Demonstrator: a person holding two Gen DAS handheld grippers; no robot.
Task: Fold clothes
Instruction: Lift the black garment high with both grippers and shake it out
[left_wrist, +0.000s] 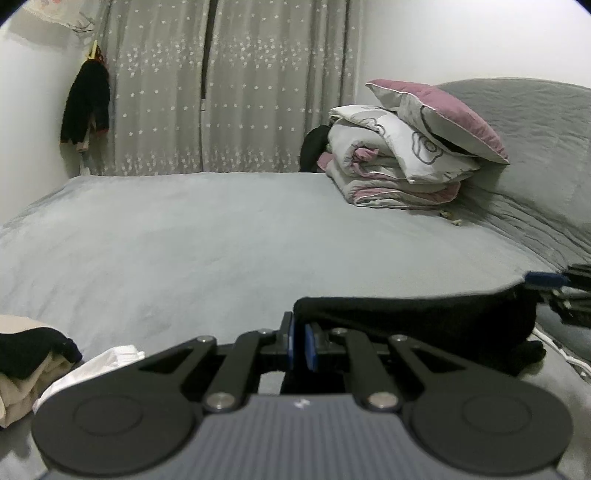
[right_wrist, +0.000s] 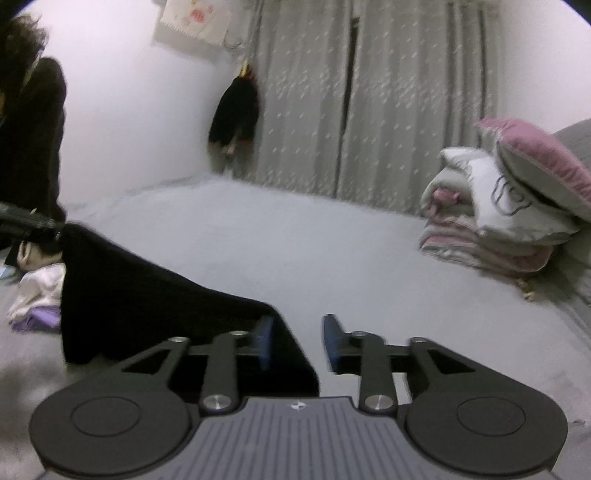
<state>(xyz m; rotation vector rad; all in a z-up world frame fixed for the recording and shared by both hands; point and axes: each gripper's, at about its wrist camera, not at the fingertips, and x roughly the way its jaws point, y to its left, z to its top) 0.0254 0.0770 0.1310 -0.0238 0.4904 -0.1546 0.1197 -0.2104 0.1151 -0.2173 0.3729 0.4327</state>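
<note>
A black garment (left_wrist: 424, 321) hangs stretched between my two grippers above the grey bed (left_wrist: 184, 240). My left gripper (left_wrist: 299, 334) is shut on one corner of it, its blue pads almost together. In the right wrist view the same cloth (right_wrist: 147, 302) runs from the left gripper (right_wrist: 48, 223) at the far left down to my right gripper (right_wrist: 298, 334). The right gripper's jaws stand apart. The garment's corner lies between them beside the left pad (right_wrist: 264, 341), and the right pad is clear of it. The right gripper (left_wrist: 550, 284) also shows at the left wrist view's right edge.
A folded quilt with a pink pillow (left_wrist: 406, 158) is stacked at the far right of the bed. A pile of beige, black and white clothes (left_wrist: 22, 373) lies at the near left. A dark garment (left_wrist: 86, 107) hangs on the wall by the curtains. A person's dark sleeve (right_wrist: 29, 147) is at the left.
</note>
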